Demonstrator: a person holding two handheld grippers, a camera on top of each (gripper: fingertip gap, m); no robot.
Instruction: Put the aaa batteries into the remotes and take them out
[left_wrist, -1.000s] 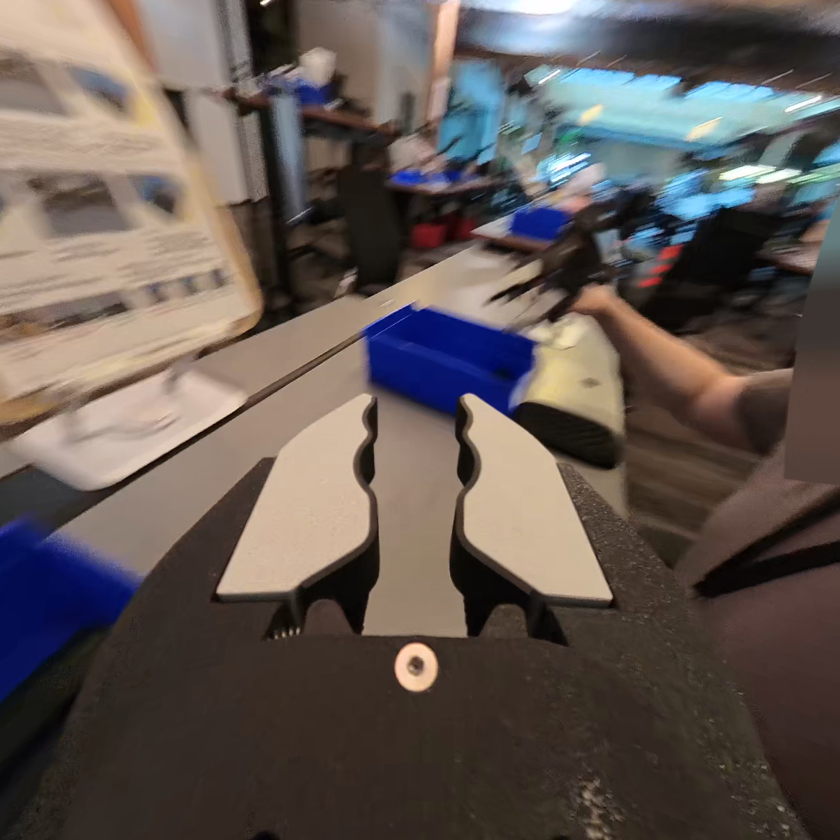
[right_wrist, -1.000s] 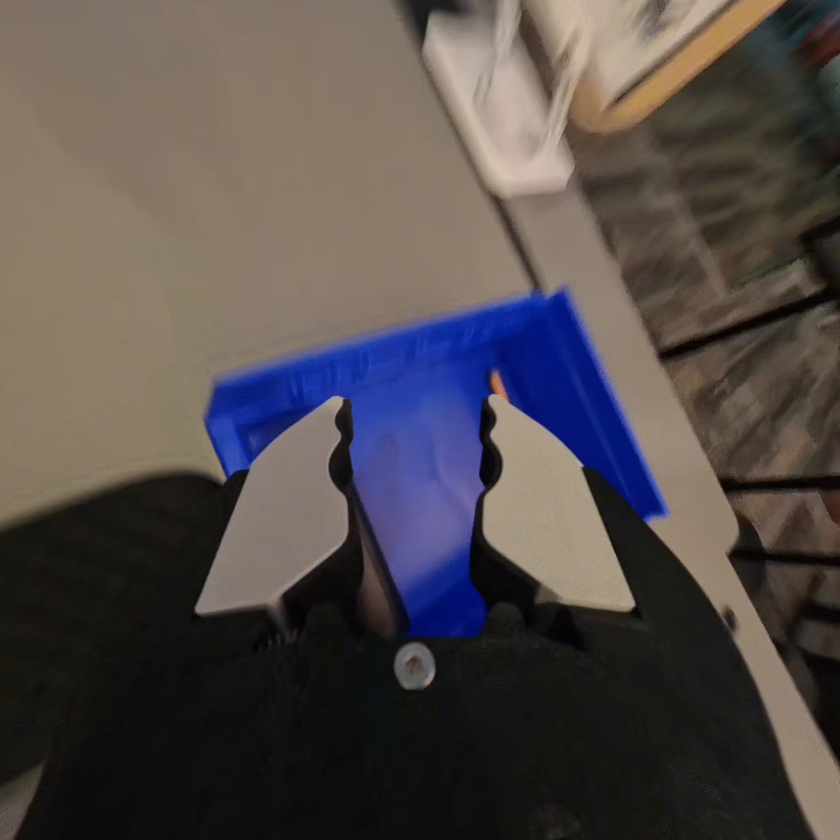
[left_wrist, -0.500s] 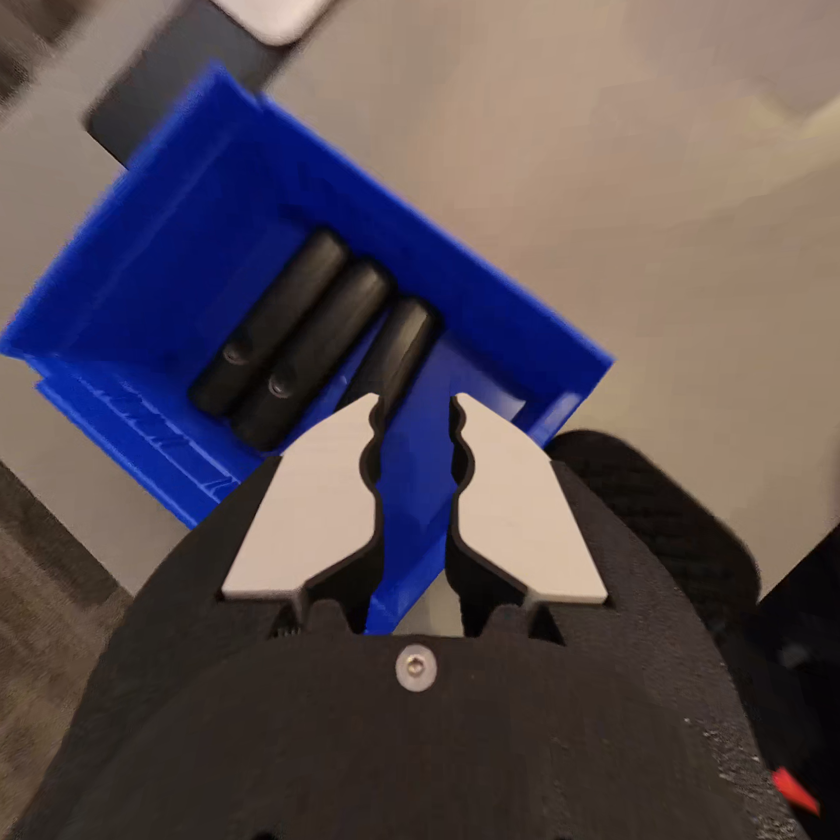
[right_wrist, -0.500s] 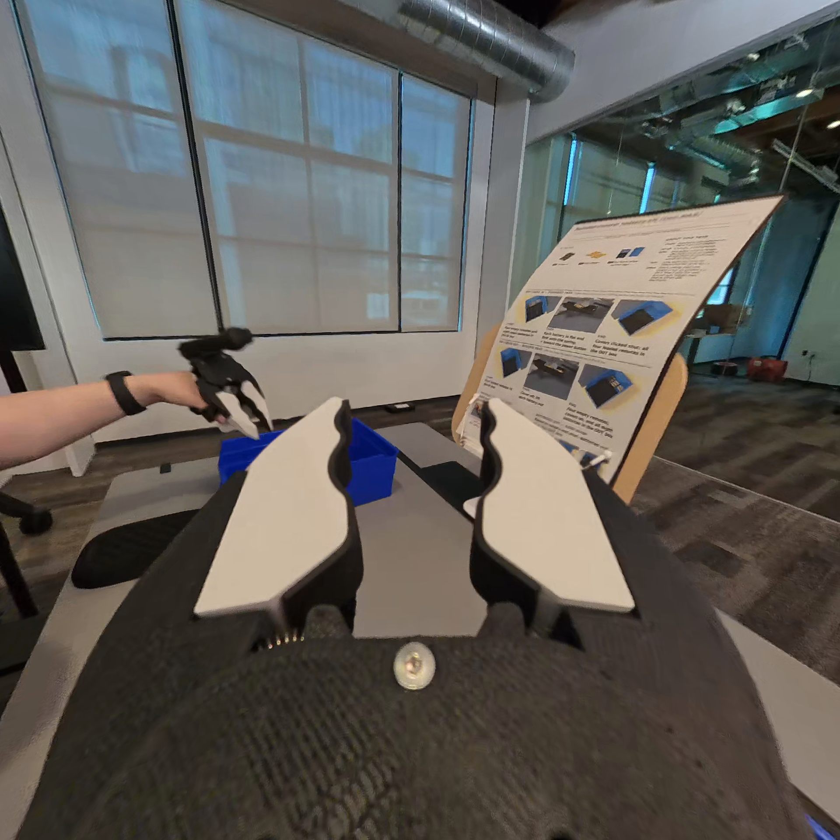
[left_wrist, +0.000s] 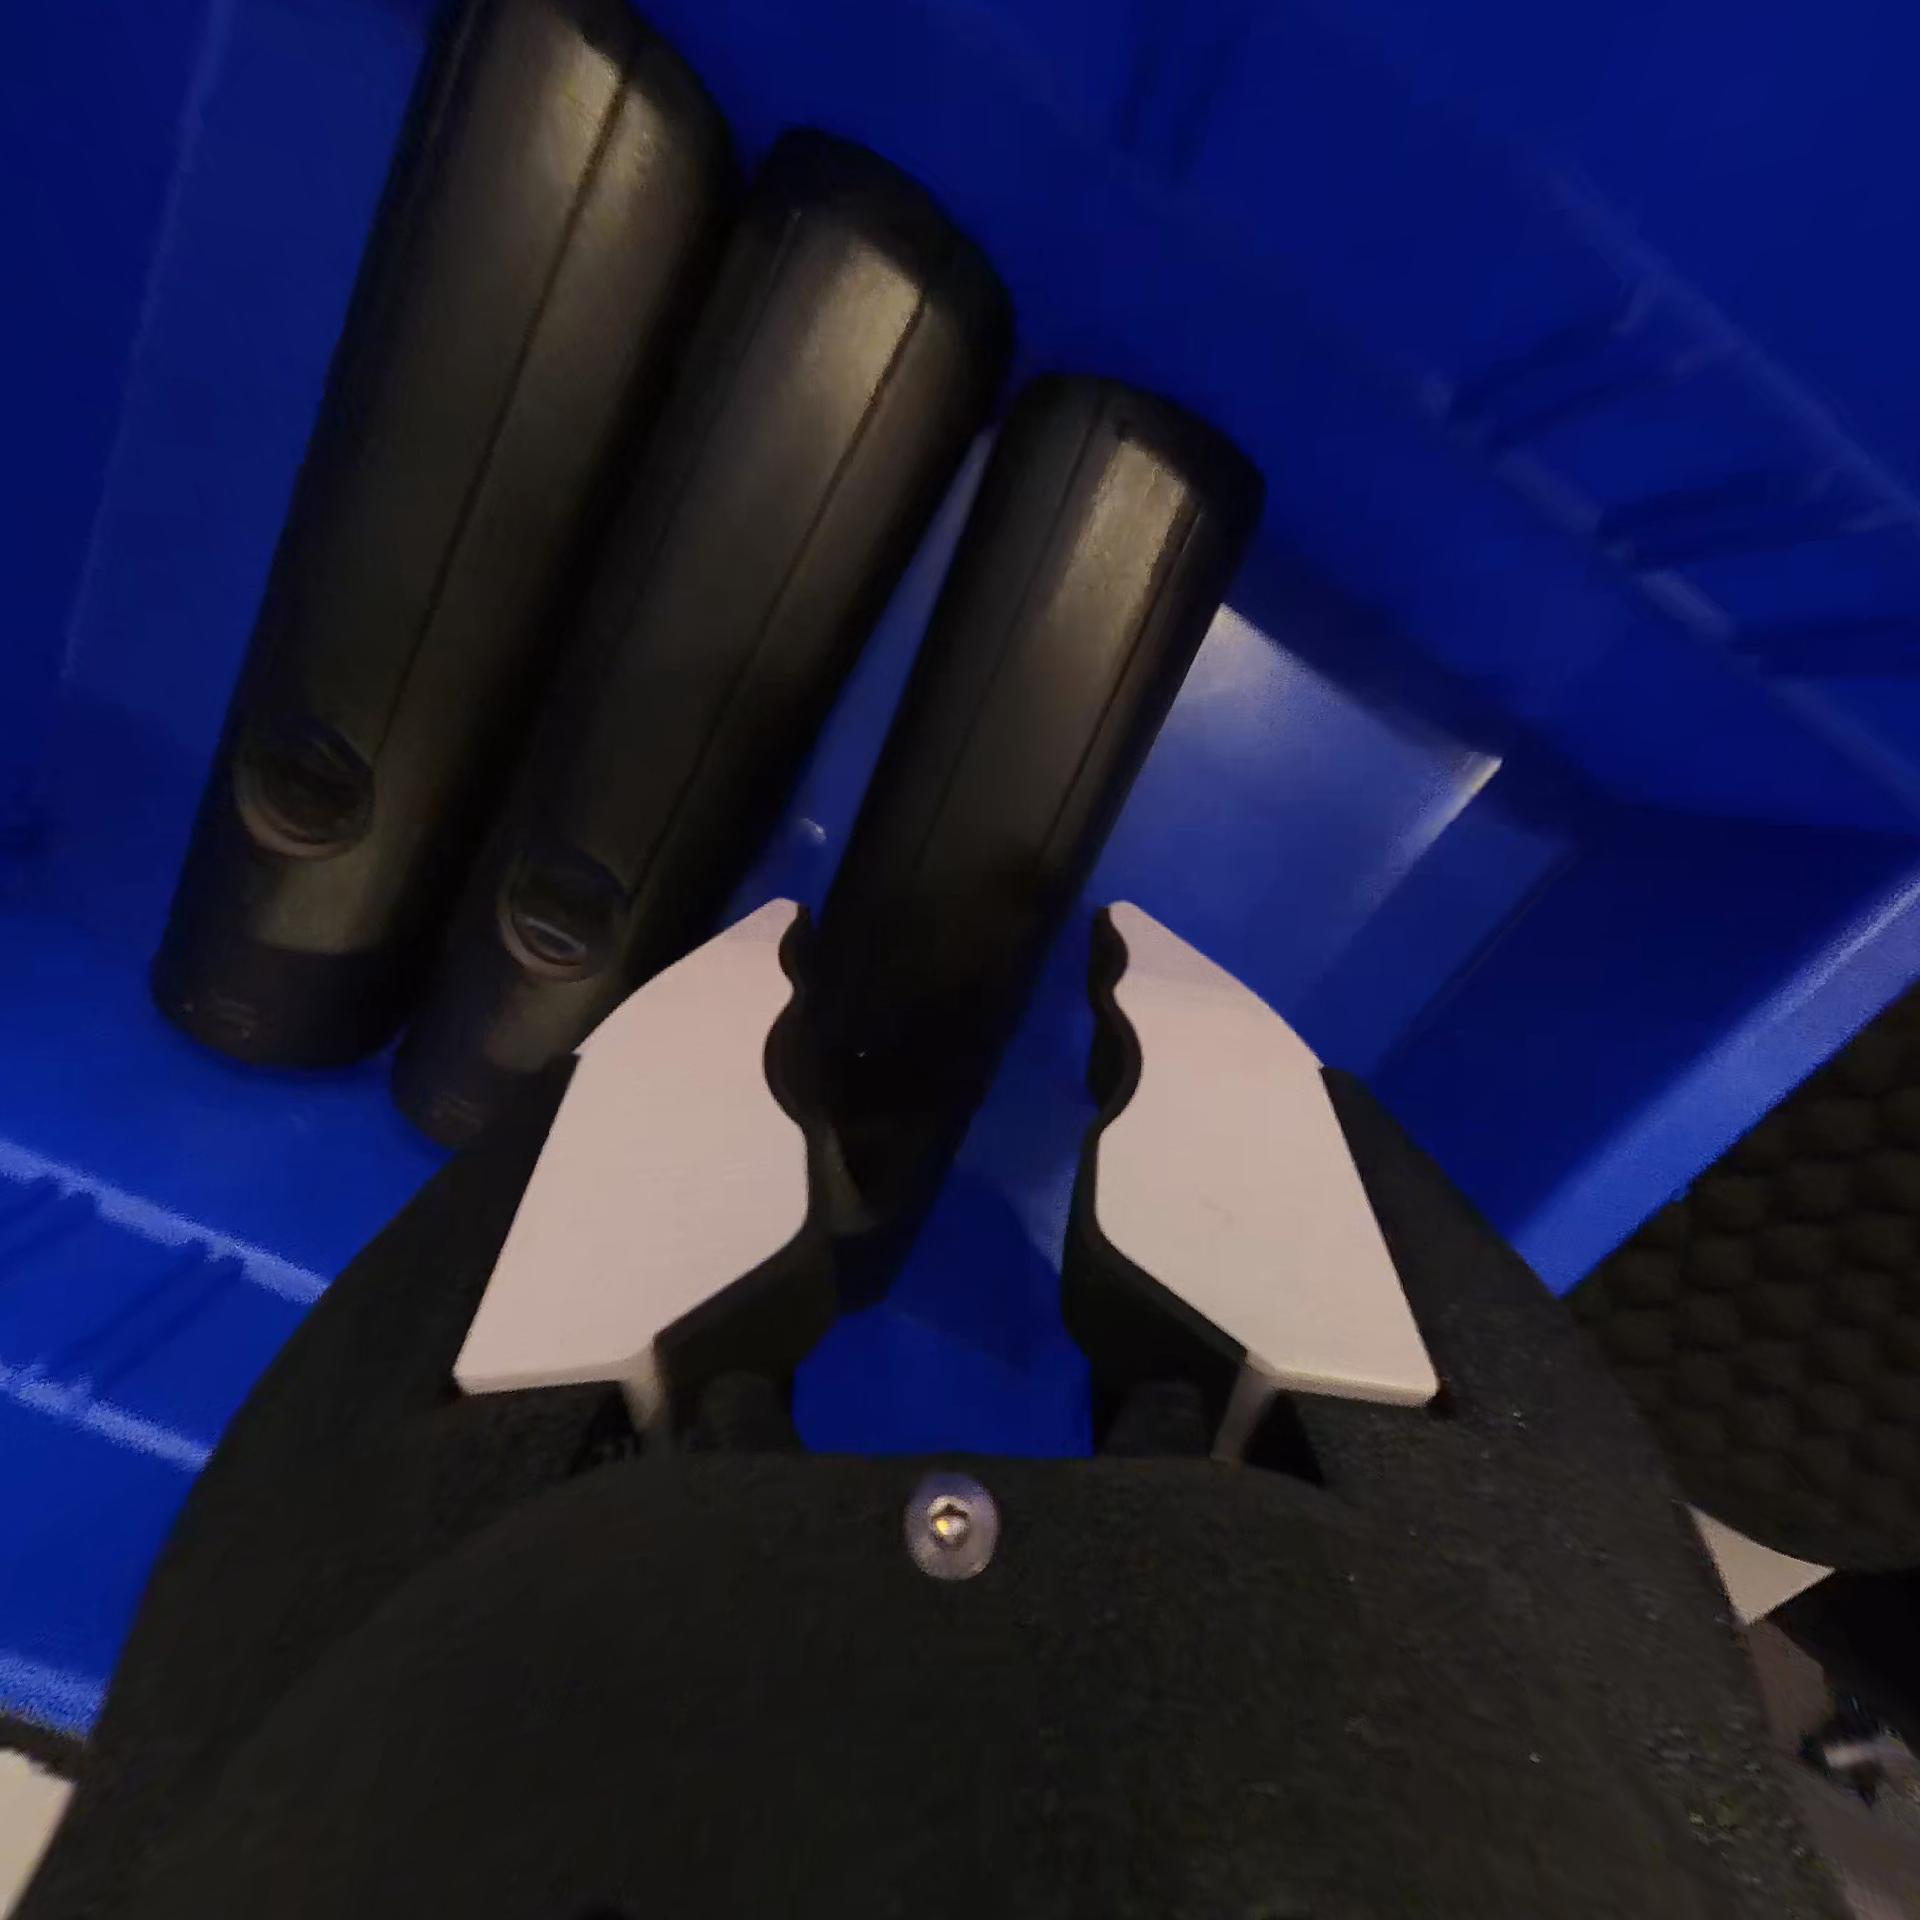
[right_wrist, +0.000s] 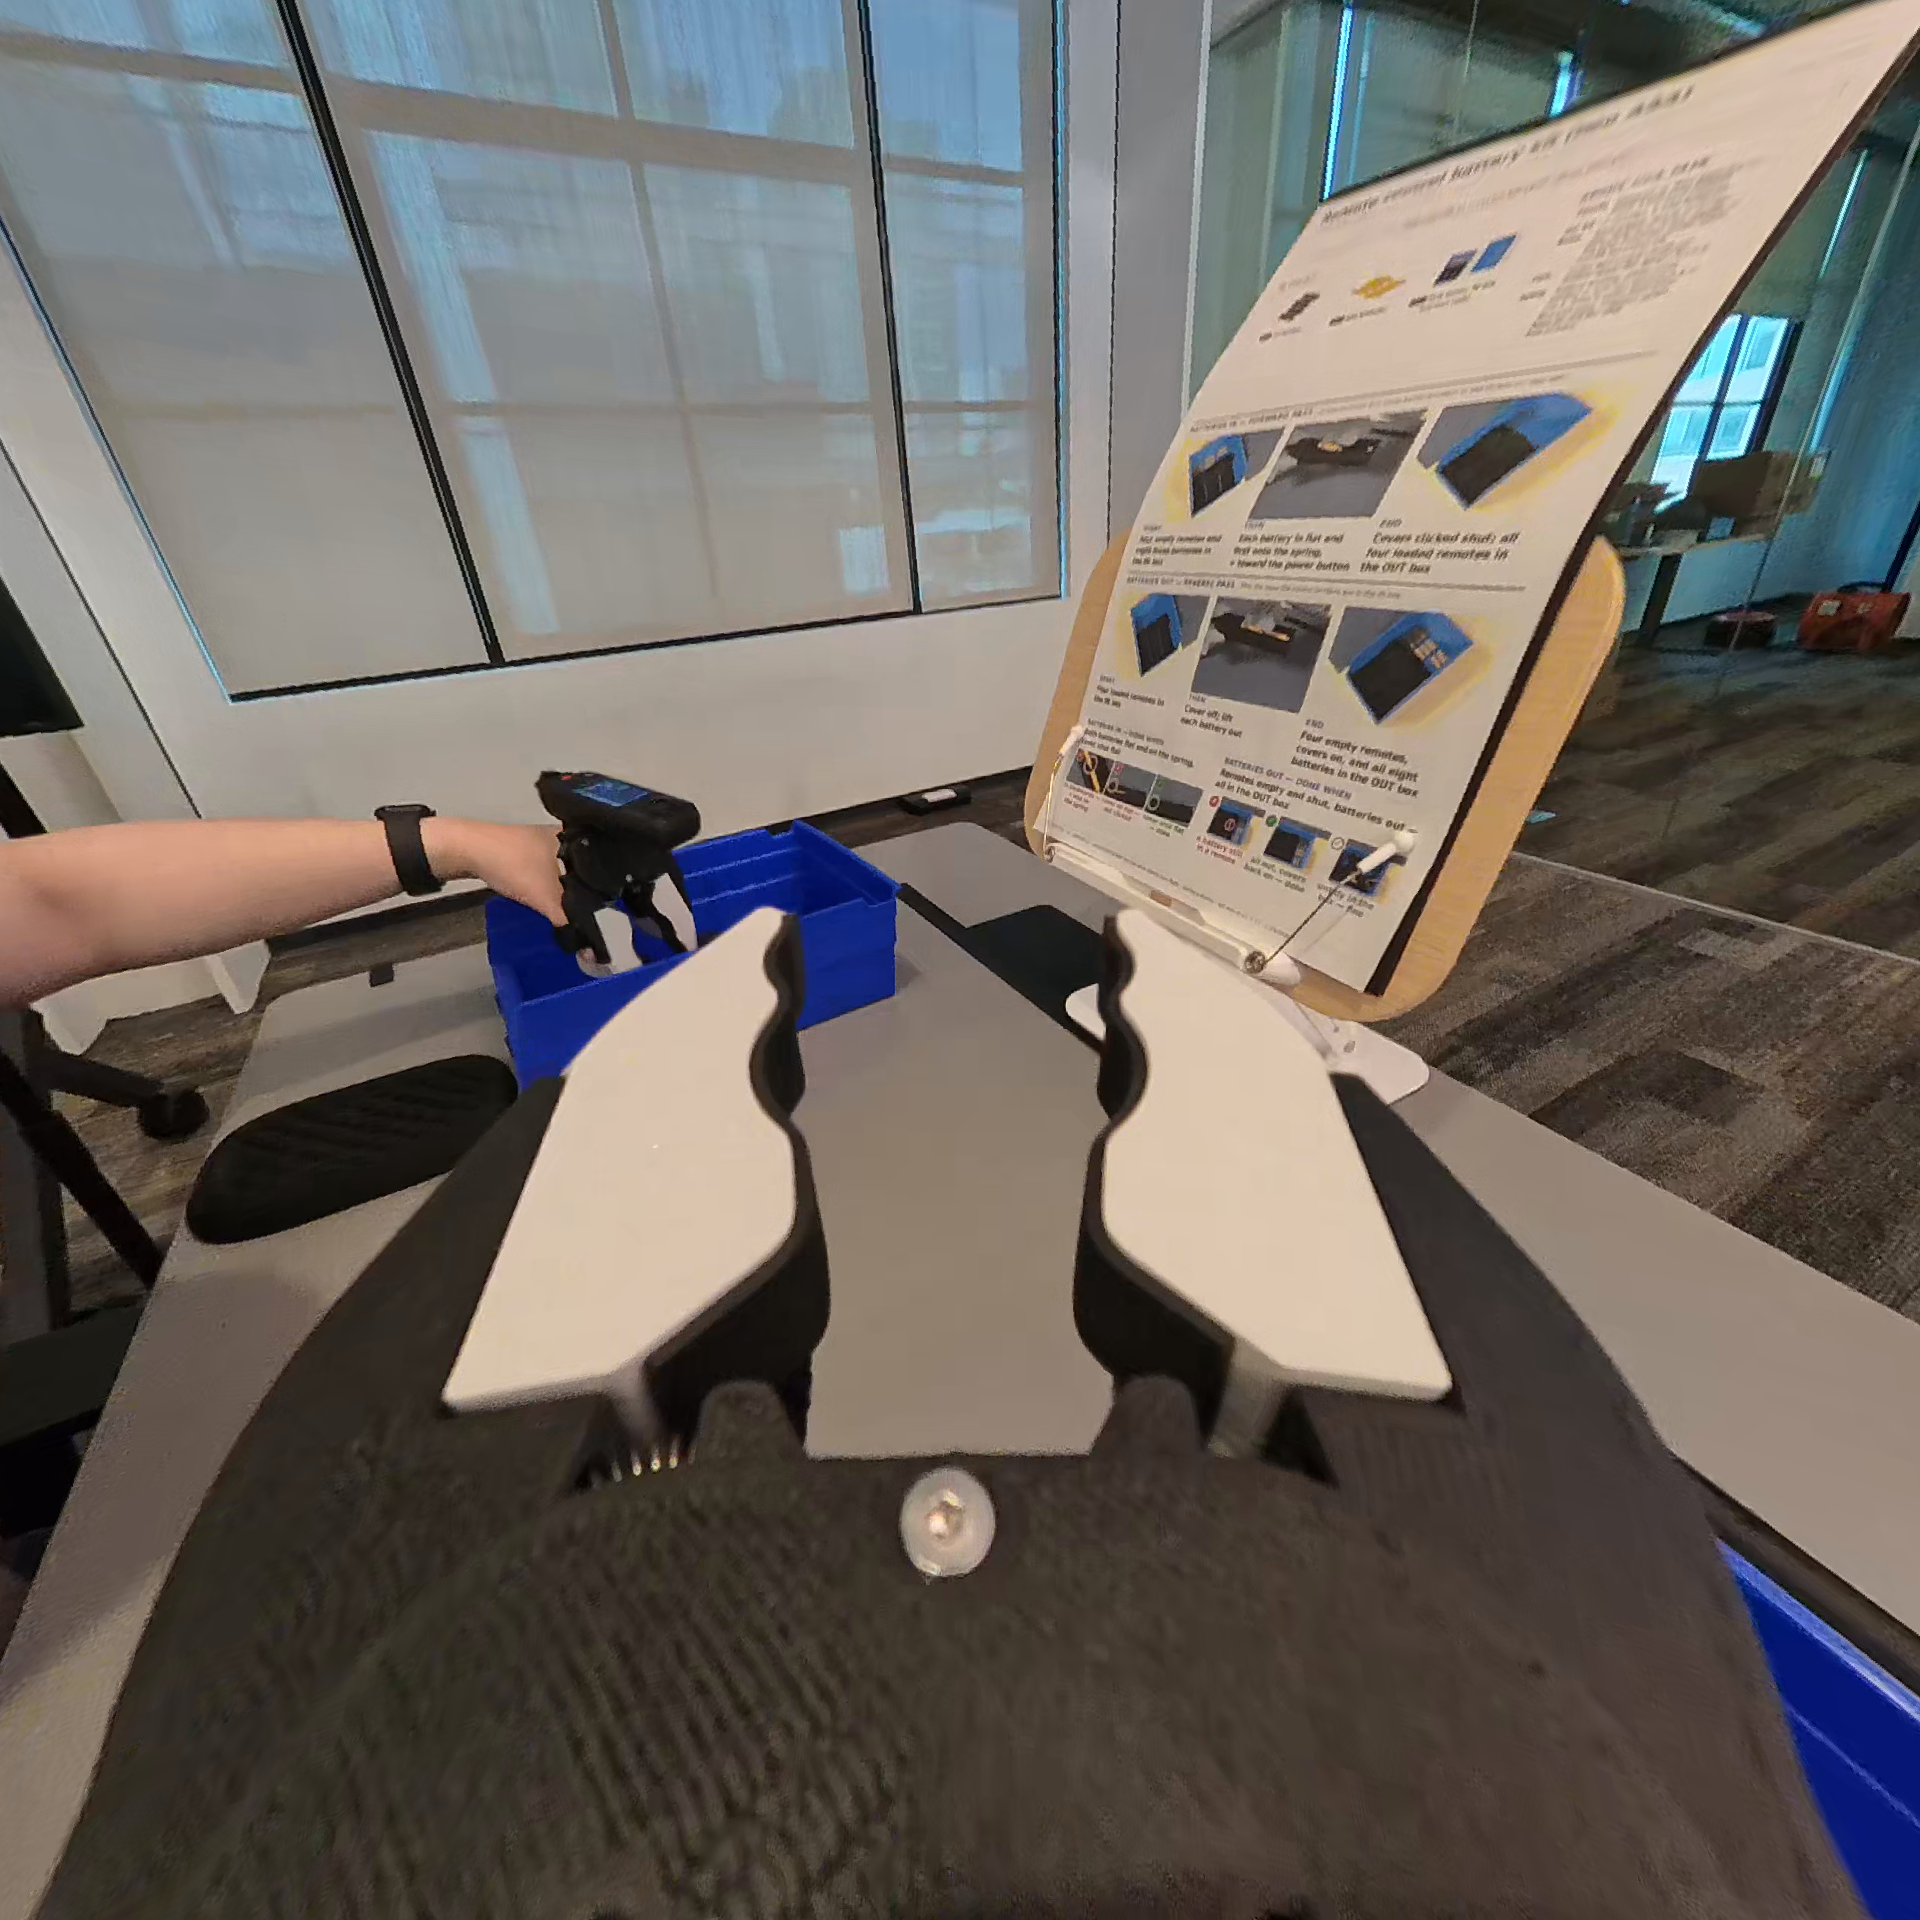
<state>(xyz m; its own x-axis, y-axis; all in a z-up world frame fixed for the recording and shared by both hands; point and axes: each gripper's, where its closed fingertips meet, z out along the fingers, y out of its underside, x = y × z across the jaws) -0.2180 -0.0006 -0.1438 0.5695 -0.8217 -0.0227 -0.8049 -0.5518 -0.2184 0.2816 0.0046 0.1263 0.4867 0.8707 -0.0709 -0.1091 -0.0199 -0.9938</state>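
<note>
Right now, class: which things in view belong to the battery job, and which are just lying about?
Belong to the job:
three black remotes
blue bin holding them
left gripper, open around the rightmost remote
right gripper, open and empty

Lying about:
instruction board
black wrist rest
grey table

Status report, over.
Left gripper open inside blue bin, straddling nearest remote. Right gripper open, empty, above table. Nothing blocking.
</note>
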